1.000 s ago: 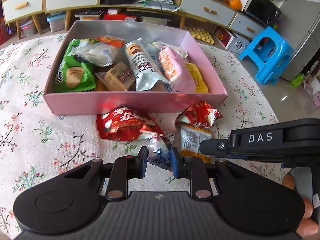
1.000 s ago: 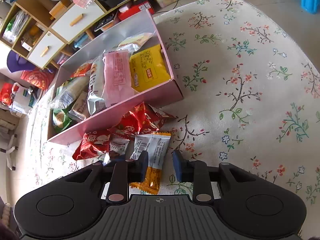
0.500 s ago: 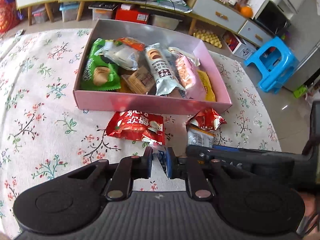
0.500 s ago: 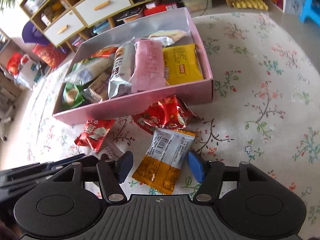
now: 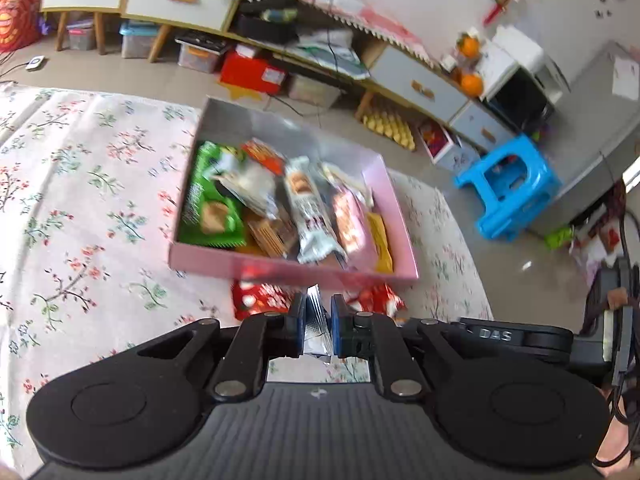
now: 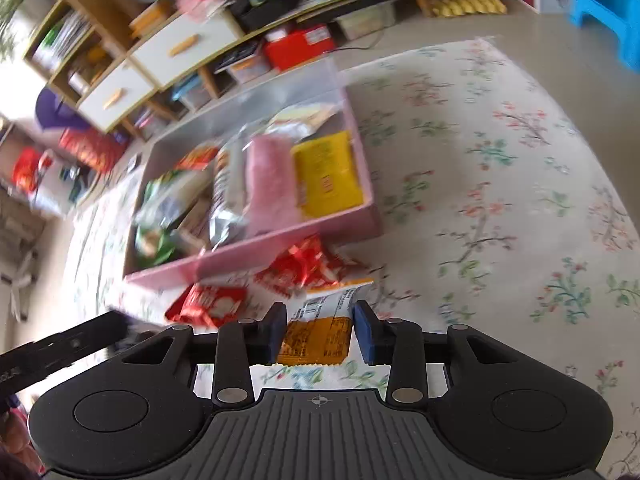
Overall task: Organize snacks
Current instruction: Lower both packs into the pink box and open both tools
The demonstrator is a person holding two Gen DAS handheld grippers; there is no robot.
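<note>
A pink box (image 5: 280, 266) (image 6: 256, 252) stands on the floral tablecloth with several snack packets in it. In front of its near wall lie two red packets (image 5: 260, 298) (image 5: 376, 300), also in the right wrist view (image 6: 212, 304) (image 6: 308, 264). My left gripper (image 5: 316, 320) is shut on a small silvery-blue packet (image 5: 314, 308), held clear of the cloth just short of the box. My right gripper (image 6: 320, 332) has its jaws closing on an orange-and-white packet (image 6: 316, 338). Both pads touch the packet's long edges.
The right gripper's black body (image 5: 512, 336) sits close beside the left one. The table's round edge drops to the floor at the right. A blue stool (image 5: 508, 188) and a low drawer cabinet (image 5: 168, 0) stand beyond it.
The left gripper shut on the small packet and lifted it toward the box. The right gripper spread around the orange-and-white packet, then narrowed onto it and rose.
</note>
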